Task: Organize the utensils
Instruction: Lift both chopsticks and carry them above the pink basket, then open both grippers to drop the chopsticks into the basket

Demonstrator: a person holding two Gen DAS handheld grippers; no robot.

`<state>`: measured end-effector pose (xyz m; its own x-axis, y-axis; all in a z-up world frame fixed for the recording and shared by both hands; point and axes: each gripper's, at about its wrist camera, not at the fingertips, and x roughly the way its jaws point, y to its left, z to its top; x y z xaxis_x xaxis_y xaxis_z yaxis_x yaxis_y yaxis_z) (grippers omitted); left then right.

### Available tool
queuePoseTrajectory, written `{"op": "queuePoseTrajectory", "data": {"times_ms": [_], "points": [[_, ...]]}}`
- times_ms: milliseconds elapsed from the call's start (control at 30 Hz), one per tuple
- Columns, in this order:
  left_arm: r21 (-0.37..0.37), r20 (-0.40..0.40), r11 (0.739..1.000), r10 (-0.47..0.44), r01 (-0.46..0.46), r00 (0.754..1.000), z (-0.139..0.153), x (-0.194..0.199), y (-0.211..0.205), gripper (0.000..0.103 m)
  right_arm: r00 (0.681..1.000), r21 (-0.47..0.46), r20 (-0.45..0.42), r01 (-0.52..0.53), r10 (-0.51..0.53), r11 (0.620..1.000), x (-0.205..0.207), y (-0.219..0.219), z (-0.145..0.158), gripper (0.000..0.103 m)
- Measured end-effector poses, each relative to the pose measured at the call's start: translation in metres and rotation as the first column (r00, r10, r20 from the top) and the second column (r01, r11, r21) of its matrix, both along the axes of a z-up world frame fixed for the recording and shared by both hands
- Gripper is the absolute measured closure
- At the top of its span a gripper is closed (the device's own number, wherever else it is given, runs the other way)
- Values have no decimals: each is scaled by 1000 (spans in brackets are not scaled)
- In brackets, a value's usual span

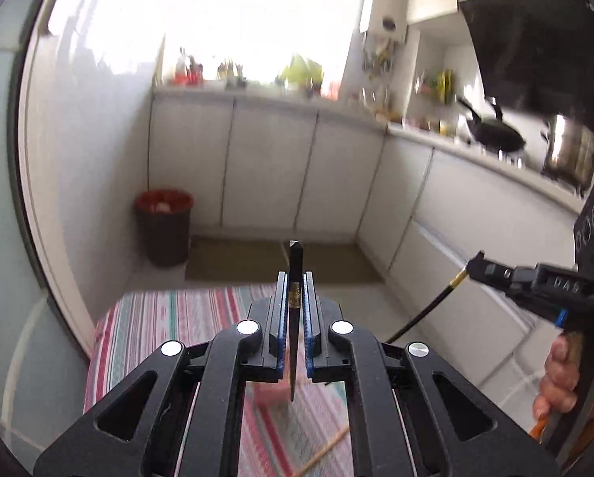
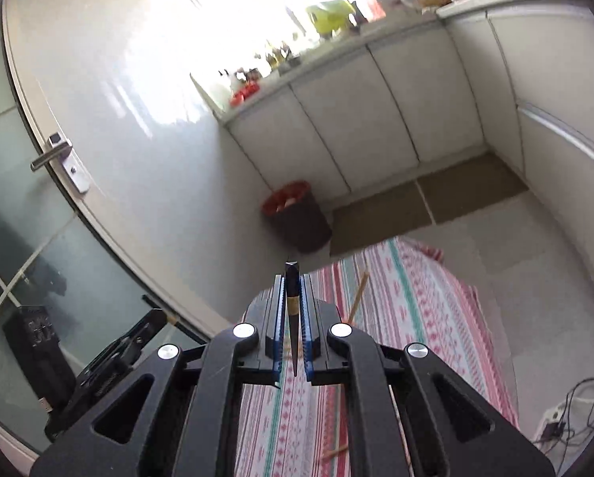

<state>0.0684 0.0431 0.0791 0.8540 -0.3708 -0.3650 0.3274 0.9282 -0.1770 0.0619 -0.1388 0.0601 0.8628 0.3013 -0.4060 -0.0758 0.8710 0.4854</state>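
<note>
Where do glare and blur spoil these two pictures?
Left wrist view: the window is blown out white, and the pan on the counter is smeared by motion. Right wrist view: window glare washes over the glossy wall; the black chopstick in the gripper stays sharp.

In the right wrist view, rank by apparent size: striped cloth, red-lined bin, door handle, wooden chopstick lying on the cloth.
Largest to smallest as they look:
1. striped cloth
2. red-lined bin
3. wooden chopstick and door handle, too alike to rank; the chopstick is partly hidden by the claw.
</note>
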Motion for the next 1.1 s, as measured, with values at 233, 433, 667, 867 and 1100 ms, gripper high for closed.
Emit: {"op": "queuePoseTrajectory", "data": {"times_ms": [233,433,667,867,1100], "points": [[28,-5,999,43,-43,999,-24,56,-40,97,997,-4,40,73,-73,997,31,-17,1,96],[84,-135,996,18,-7,991,-83,100,-72,95,997,17,6,75,-75,997,56,-31,-9,95],[2,-127,999,53,-53,990,-71,93,-43,82,997,32,4,80,-80,996,61,-34,-12,95],[-22,-97,995,98,-101,990,-51,84,-21,78,998,19,-11,55,-55,998,69,-18,-18,95],[-25,-106,993,112,-115,988,-48,83,-10,78,997,-52,-71,37,-41,998,95,15,-45,95]]}}
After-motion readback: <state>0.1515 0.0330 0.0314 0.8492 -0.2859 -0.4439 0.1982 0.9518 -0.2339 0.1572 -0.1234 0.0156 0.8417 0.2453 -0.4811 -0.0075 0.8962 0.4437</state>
